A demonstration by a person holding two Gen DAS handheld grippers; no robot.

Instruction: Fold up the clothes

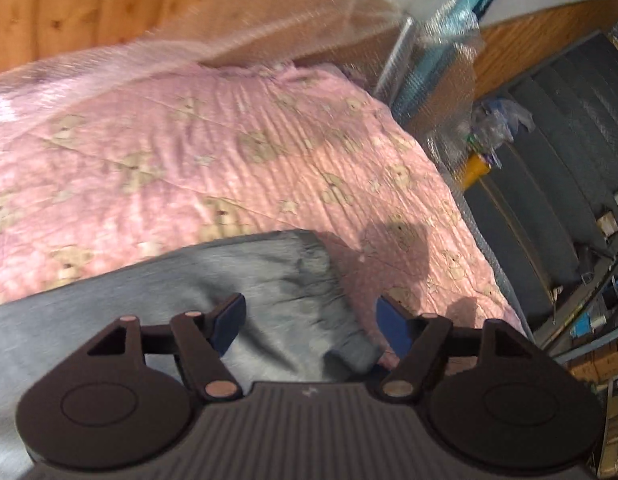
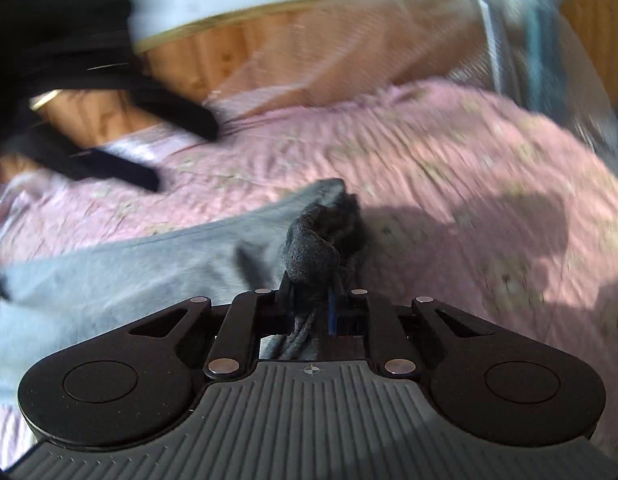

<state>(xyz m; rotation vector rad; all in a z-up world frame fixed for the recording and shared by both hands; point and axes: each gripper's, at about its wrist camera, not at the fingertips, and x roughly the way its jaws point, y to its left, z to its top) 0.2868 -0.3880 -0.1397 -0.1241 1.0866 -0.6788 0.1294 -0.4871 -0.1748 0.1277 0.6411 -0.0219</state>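
A grey garment (image 1: 213, 280) lies on a pink bedspread (image 1: 213, 152). My left gripper (image 1: 311, 322) is open, its blue-padded fingers standing just over the garment's dark ribbed end (image 1: 309, 280). In the right wrist view my right gripper (image 2: 309, 300) is shut on a bunched dark edge of the grey garment (image 2: 313, 248), which trails off to the left (image 2: 109, 276) over the pink bedspread (image 2: 449, 184). The other gripper's black fingers (image 2: 177, 114) show blurred at the upper left.
A wooden headboard (image 1: 89, 8) runs behind the bed. To the right of the bed stand a plastic-wrapped box (image 1: 441, 76), a yellow item (image 1: 475, 168), grey padded panels (image 1: 549, 184) and cluttered shelves (image 1: 605, 320).
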